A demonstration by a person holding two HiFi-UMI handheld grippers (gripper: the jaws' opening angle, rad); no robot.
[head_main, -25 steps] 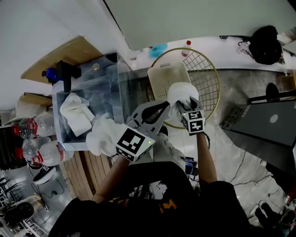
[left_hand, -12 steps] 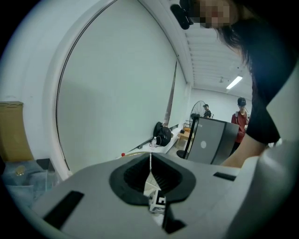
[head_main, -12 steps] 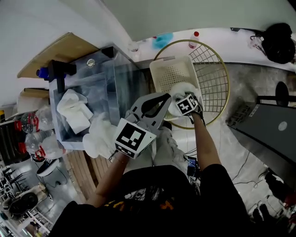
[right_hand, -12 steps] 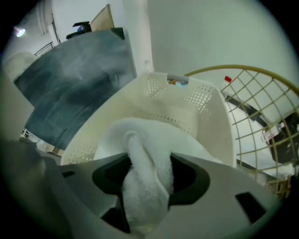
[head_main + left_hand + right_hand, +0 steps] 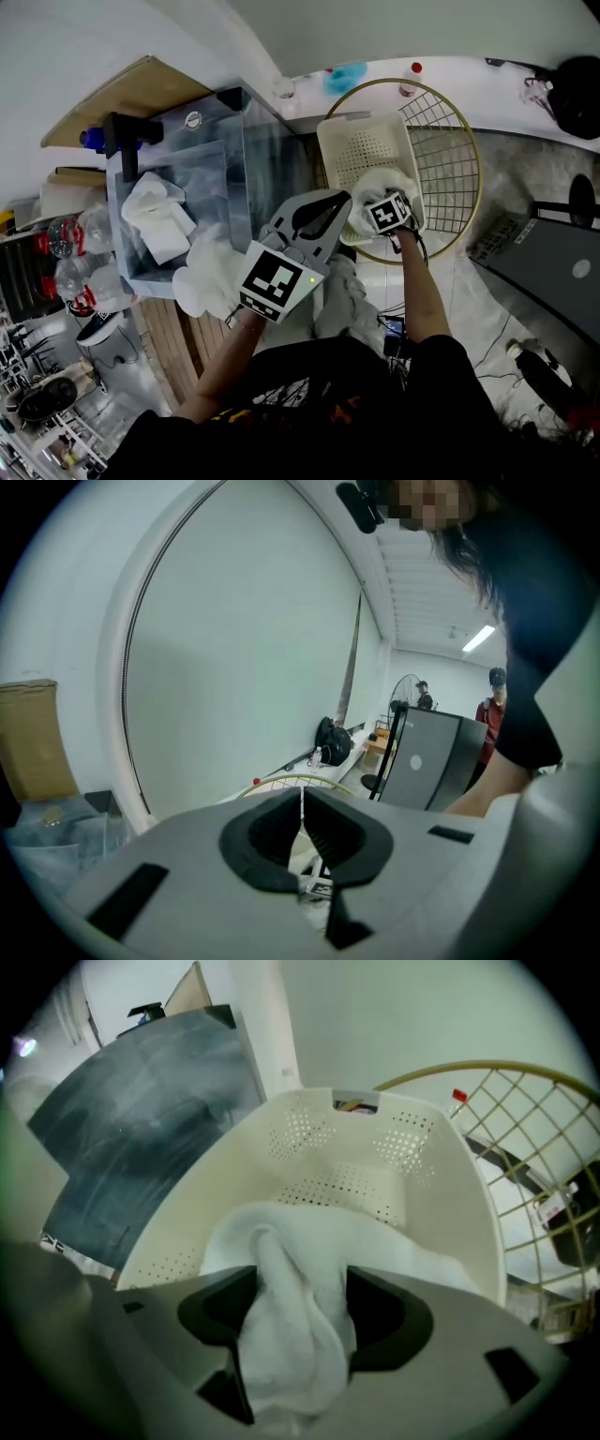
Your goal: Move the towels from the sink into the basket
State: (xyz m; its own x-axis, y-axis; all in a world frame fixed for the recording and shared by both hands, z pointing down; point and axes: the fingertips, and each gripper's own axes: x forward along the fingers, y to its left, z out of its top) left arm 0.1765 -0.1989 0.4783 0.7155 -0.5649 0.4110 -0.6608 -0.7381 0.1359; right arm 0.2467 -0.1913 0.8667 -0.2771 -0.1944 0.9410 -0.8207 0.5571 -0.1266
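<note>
A crumpled white towel [image 5: 159, 220] lies in the clear-walled sink [image 5: 246, 150] at the left of the head view. The cream perforated basket [image 5: 361, 150] stands to the sink's right. My right gripper [image 5: 300, 1279] points steeply down into the basket [image 5: 441, 1204]. Its jaws have just been opening and stand wide, with a second white towel [image 5: 309, 1241] lying loosely between them on the basket's bottom. My left gripper [image 5: 345, 199] hovers between sink and basket, shut, with nothing between its jaws [image 5: 302, 803].
The basket sits on a round gold-rimmed wire rack [image 5: 450, 141]. A black faucet [image 5: 127, 141] stands at the sink's far end. Plastic bottles [image 5: 75, 272] crowd the floor to the left. A grey cabinet [image 5: 553, 272] and a black bag [image 5: 577, 94] are at the right.
My right gripper has sunk into the basket with the towel and tipped downward. The left gripper has dropped slightly and stayed shut.
</note>
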